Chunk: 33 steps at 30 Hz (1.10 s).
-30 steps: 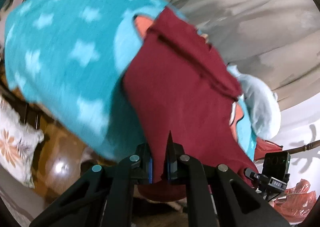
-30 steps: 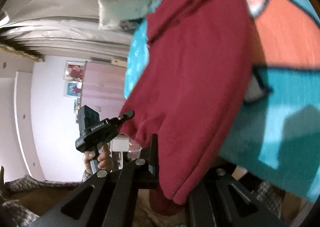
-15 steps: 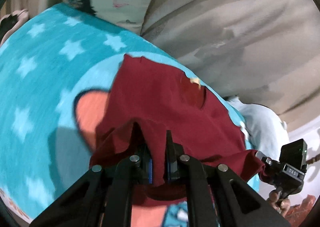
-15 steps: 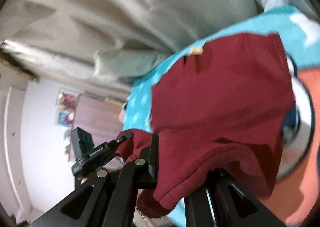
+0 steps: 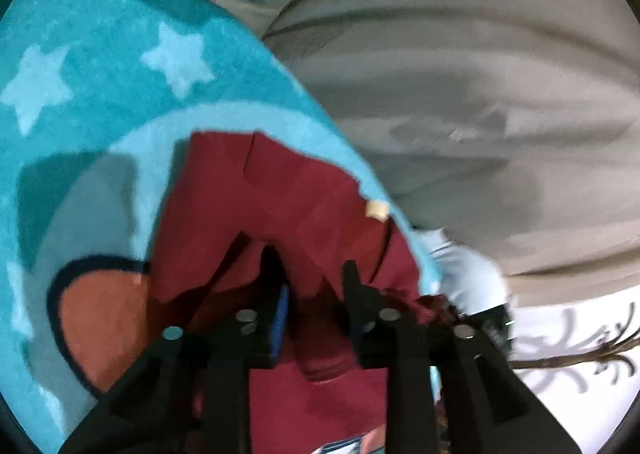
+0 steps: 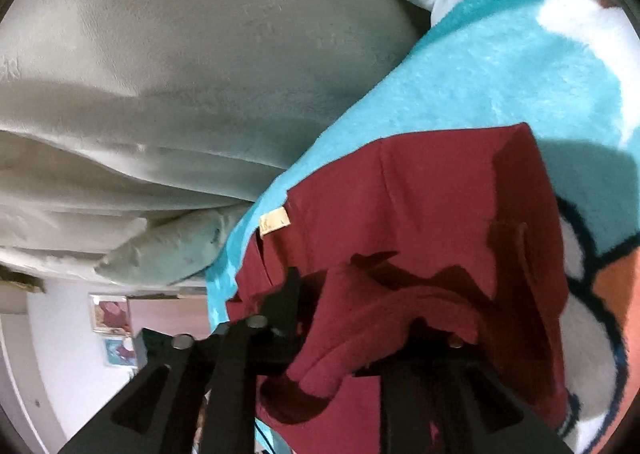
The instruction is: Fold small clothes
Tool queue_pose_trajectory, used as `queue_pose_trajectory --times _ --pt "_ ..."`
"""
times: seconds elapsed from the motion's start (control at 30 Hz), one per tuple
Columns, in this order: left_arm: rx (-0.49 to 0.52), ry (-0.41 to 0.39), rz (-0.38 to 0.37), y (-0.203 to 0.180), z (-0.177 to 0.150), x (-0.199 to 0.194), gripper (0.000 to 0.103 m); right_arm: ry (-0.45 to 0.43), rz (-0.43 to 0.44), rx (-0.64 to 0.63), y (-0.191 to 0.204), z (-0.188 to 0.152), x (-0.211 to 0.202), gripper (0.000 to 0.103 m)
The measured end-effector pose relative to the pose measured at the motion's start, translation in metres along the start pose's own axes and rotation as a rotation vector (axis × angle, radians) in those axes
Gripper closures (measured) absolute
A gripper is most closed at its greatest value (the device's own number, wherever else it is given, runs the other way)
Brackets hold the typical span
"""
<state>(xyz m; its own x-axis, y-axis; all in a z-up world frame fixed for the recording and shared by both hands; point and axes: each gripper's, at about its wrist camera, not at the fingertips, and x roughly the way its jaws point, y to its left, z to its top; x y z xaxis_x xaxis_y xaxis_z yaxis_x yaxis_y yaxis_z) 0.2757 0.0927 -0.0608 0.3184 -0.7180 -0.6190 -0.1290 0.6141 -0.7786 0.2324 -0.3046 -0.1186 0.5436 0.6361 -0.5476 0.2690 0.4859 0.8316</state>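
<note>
1. While the jaws of the left gripper (image 5: 312, 286) are opening, its two black fingers (image 5: 354, 294) stand apart over a fold of the maroon garment (image 5: 280, 205). The cloth lies slack in the gap between them, and neither pad visibly presses it.
2. The left gripper points forward and downward onto the garment. The blue pad on the left-hand finger shows clearly on its inner face.
3. Beyond the left fingers, the garment spreads flat on a turquoise blanket (image 5: 100, 73) printed with pale stars. A small tan label (image 5: 377, 209) sits at its far right edge.
4. To the left of these fingers lies an orange patch with a dark outline on the blanket. Past the blanket's edge, grey bedding (image 5: 480, 93) rises in folds.
5. The right gripper (image 6: 360, 314) is also opening its jaws. Its left finger (image 6: 286, 302) is bare. A thick rolled edge of the garment (image 6: 420, 213) drapes over the place of the right finger and hides it, so whether any grip remains there cannot be told.
6. The right gripper likewise tilts downward toward the garment, and the view is rolled.
7. Ahead of the right fingers, the garment lies on the blanket (image 6: 500, 73), with the tan label (image 6: 274, 221) to the upper left and a pale pillow (image 6: 168, 254) further left.
</note>
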Motion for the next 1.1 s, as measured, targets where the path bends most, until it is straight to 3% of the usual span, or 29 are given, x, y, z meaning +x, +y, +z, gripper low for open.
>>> queue_pose_trajectory --times 0.07,0.17,0.23,0.33,0.47,0.53,0.6,0.67,0.7,0.8,0.93,1.0,1.07,1.1 --pt "-0.018 -0.031 -0.046 0.000 0.004 -0.012 0.071 -0.014 0.025 0.006 0.002 0.003 -0.001 0.052" --pt "-0.018 -0.103 -0.050 -0.005 0.007 -0.033 0.066 -0.033 0.012 -0.013 0.012 0.006 -0.006 0.042" --pt "0.004 -0.130 -0.036 -0.012 0.003 -0.043 0.066 -0.041 -0.005 -0.032 0.018 0.009 -0.006 0.040" --pt "0.125 -0.136 0.024 -0.037 -0.015 -0.049 0.064 -0.081 -0.050 -0.075 0.030 0.014 -0.016 0.037" --pt "0.257 -0.062 0.097 -0.061 -0.034 -0.020 0.060 -0.144 -0.096 -0.153 0.047 0.004 -0.034 0.037" --pt "0.265 -0.022 0.130 -0.062 -0.037 0.001 0.060 -0.113 -0.086 -0.185 0.053 -0.006 -0.030 0.037" --pt "0.250 -0.042 0.219 -0.054 -0.032 0.019 0.060 -0.029 -0.094 -0.209 0.057 -0.018 -0.008 0.037" --pt "0.183 -0.094 0.317 -0.032 -0.018 0.023 0.061 0.012 -0.162 -0.229 0.053 -0.023 0.009 0.037" --pt "0.139 -0.105 0.308 -0.020 -0.012 0.020 0.062 0.009 -0.199 -0.223 0.047 -0.021 0.014 0.037" --pt "0.014 -0.100 0.223 0.014 0.006 0.011 0.085 -0.055 -0.233 -0.156 0.024 0.002 0.010 0.044" --pt "-0.044 -0.108 0.177 0.025 0.014 -0.004 0.085 -0.173 -0.320 -0.092 0.009 0.040 -0.022 0.045" --pt "-0.037 -0.120 0.178 0.024 0.015 -0.013 0.085 -0.216 -0.361 -0.100 0.010 0.044 -0.039 0.043" --pt "-0.013 -0.154 0.220 0.021 0.017 -0.022 0.084 -0.215 -0.343 -0.134 0.011 0.038 -0.056 0.042" --pt "0.004 -0.182 0.287 0.020 0.017 -0.027 0.075 -0.208 -0.345 -0.150 0.012 0.034 -0.061 0.042"
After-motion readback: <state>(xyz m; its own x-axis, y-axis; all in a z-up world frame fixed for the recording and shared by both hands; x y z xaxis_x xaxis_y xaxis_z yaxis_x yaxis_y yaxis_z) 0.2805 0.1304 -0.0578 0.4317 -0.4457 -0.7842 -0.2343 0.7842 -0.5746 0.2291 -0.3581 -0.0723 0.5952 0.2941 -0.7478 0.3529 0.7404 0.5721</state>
